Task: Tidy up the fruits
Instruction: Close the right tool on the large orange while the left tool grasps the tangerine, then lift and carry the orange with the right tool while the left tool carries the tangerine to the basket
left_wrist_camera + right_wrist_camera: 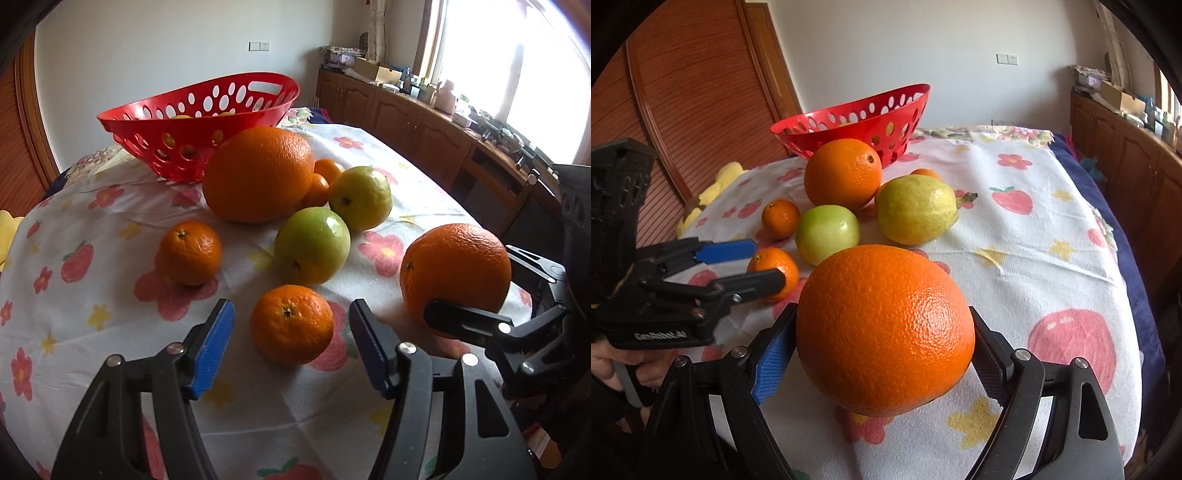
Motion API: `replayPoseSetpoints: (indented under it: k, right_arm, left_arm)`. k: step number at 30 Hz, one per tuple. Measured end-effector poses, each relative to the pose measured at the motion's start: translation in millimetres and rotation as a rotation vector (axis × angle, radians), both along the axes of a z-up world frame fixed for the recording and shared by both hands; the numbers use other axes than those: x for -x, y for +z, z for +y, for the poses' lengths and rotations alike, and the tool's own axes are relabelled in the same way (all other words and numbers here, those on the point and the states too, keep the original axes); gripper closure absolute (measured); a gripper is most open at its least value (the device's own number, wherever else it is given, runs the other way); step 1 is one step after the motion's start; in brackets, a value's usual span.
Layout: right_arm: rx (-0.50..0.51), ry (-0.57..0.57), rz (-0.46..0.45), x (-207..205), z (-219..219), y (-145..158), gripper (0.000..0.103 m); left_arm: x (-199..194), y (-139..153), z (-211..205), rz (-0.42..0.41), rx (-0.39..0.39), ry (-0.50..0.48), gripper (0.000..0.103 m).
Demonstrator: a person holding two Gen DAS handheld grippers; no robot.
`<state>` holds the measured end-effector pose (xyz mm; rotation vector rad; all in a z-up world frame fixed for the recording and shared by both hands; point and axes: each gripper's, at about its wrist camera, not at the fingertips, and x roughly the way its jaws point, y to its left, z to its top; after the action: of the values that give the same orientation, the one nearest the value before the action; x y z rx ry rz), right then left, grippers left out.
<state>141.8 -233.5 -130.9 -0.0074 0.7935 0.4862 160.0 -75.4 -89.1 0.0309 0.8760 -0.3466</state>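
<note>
1. We have our right gripper (882,354) clamped on a big orange (884,328); its pads press both flanks, and the fruit looks lifted a little above the flowered tablecloth (1015,229).
2. Our left gripper (291,338) stands with its jaws apart around a small mandarin (291,323). The blue pads flank the fruit but do not touch it, and it sits on the cloth.
3. The red basket (229,107) waits at the far end of the table, beyond a cluster: another large orange (258,173), a green apple (312,245), a yellow-green fruit (360,197) and more mandarins, one of them (190,253) off to the left. Something yellow shows through the basket's holes, so it seems partly filled.
4. Risks as we judge them:
   - The big orange is round and slick, held only at its sides; a quick swing could let it roll out of the pads.
   - The two grippers work close together, so they may knock each other on the way up.
   - Closing off-centre on the mandarin could squirt it away across the cloth.
   - Carrying low over the cluster may bump fruit and send it rolling off the table.
</note>
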Motion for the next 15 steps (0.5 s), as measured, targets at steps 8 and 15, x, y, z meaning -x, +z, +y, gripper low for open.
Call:
replayPoseSetpoints:
  k: [8,15]
  right_arm:
    - [0.006,0.007,-0.013,0.5,0.3,-0.6,0.016]
    - [0.020,0.008,-0.021,2.0,1.2,-1.1,0.015]
  left_arm:
    - [-0.3,-6.2,0.2,0.028,-0.006,0.001,0.056]
    - [4.1,-6.9,3.4,0.030,0.001,0.010,0.058]
